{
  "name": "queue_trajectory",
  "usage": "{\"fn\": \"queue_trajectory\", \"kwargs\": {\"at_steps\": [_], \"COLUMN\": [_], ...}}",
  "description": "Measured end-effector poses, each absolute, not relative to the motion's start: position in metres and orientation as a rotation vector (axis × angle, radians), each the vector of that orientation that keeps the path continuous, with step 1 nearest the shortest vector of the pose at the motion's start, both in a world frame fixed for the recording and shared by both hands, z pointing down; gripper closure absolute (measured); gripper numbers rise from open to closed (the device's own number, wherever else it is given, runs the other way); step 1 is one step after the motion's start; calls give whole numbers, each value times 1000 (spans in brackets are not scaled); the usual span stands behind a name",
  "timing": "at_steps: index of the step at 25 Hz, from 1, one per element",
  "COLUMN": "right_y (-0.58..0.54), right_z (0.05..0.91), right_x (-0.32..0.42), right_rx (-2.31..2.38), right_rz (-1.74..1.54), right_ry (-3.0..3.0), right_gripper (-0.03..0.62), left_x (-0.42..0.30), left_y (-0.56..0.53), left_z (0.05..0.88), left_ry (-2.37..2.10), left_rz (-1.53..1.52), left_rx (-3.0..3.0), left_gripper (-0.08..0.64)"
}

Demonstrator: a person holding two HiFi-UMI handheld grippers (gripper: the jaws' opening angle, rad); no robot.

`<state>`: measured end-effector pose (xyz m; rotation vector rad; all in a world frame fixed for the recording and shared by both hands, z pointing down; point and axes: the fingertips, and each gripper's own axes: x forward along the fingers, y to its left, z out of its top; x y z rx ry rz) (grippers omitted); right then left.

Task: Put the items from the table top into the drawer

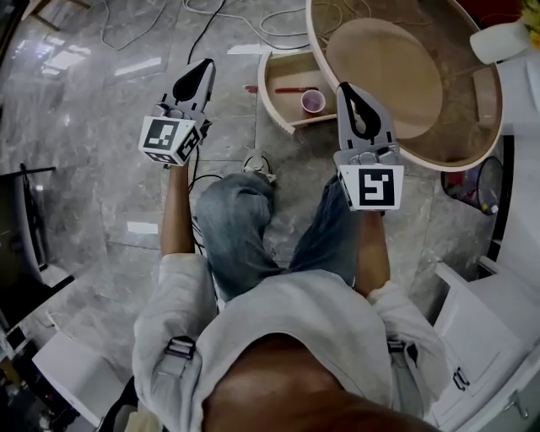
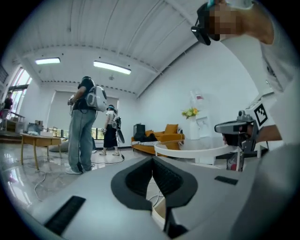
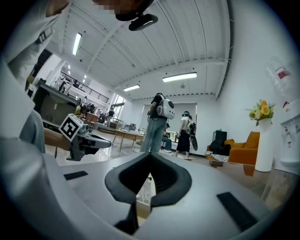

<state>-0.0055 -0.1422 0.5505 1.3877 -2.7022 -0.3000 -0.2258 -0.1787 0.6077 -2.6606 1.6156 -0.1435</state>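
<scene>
In the head view an open wooden drawer [image 1: 283, 108] juts from the round wooden table [image 1: 472, 152] at the upper right. Inside it lie a pink cup [image 1: 313, 101] and a thin red item [image 1: 295, 89]. The table top shows only bare wood. My left gripper [image 1: 201, 74] hovers over the floor to the left of the drawer, shut and holding nothing [image 2: 153, 161]. Just in front of the table rim, right of the drawer, my right gripper [image 1: 348, 94] has its pads together with nothing between them [image 3: 151, 157]. Both point level.
Cables [image 1: 245, 21] trail across the marble floor beyond the drawer. White furniture [image 1: 498, 321] stands at the right. Two people [image 2: 82, 131] stand farther off in the room, near an orange sofa [image 2: 161, 136] and a wooden table [image 2: 40, 140].
</scene>
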Motion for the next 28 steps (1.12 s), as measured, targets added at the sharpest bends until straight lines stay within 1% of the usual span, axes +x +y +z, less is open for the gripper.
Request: {"fn": "queue_trajectory", "kwargs": {"at_steps": [2,5,9,13,16,20,28], "right_y": [-147,-162,-190,-213,-227,-242,-281], "right_z": [545,542,529,492,458,390,221], "right_x": [-23,-46,-69,-87,-87,-83,-75], "right_rx": [1370,1320,1309,1273,1242,1255,1323], "right_rz": [-322,-319,-210,-112,-39,33,105], "right_ry": [-2719,-2724,-2744,-2733,-2678,-2630,-2593], "right_gripper": [568,568,568,568,568,568,568], "left_x": [-243,-263,-282,-291,-293,-295,-303], "left_y": [-178,-184,-197,-206,-211,-214,-238], "left_z": [601,591,573,539,494,422,247], "left_ry": [1657,1698,1752,1789,1835,1868,1908], "left_rz": [-70,-44,-74,-178,-157,-192,-268], "left_rx": [-2656,-2633,-2622,-2622,-2638,-2642,-2607], "left_gripper": [543,543,545,545,545,545,545]}}
